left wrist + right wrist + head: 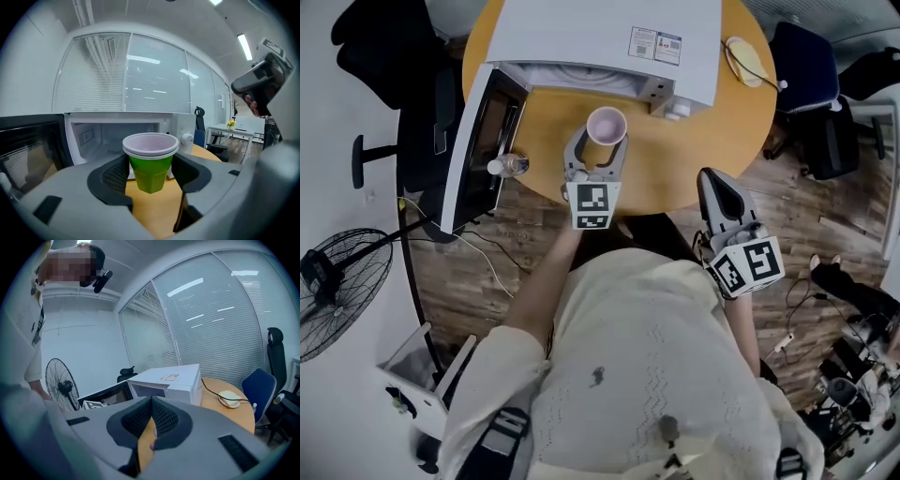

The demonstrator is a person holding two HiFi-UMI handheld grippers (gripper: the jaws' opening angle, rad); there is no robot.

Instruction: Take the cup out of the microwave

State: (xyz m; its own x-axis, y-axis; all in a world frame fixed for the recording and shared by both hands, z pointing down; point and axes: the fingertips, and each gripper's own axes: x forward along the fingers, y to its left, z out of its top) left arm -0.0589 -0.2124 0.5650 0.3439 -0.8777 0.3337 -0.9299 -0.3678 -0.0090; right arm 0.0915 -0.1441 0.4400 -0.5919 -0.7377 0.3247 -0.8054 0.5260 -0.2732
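Gripping the cup [150, 164], left claw [600, 145] extends forward; right claw [151, 417] held back, closed.

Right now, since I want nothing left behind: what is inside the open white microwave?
Bare pale walls show inside the white microwave; no item is visible. The green plastic cup, held in the left gripper, hides its right part.

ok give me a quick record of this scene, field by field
cup: green, pale inside, upright, outside the microwave, over the table
left gripper: shut on the cup
right gripper: shut, nothing between its jaws, back from the table edge
microwave door: open, swung out to the left in the head view
task state: cup is out, not yet set down
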